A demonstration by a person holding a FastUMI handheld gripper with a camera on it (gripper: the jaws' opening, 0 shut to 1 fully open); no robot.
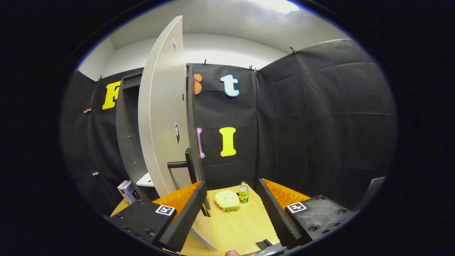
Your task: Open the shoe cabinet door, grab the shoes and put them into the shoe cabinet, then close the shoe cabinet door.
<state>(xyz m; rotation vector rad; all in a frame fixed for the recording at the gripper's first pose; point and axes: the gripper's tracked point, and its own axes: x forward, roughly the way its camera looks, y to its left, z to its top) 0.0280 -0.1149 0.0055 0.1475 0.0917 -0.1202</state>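
The shoe cabinet (125,117) stands dark at the left against the booth wall, its pale door (161,117) swung wide toward me. The door's edge and its dark bar handle (183,164) sit just ahead of my left finger. My gripper (231,209) is open, with nothing between its fingers. A pale yellow fluffy slipper (227,200) lies on the wooden table (238,227) ahead, between and beyond the fingers. A white shelf (145,180) shows inside the cabinet at its foot.
A small green-labelled bottle (244,192) stands upright just right of the slipper. Some books (126,190) lean by the cabinet's left foot. A small dark clip (265,244) and a fingertip (233,253) lie near the table's front edge.
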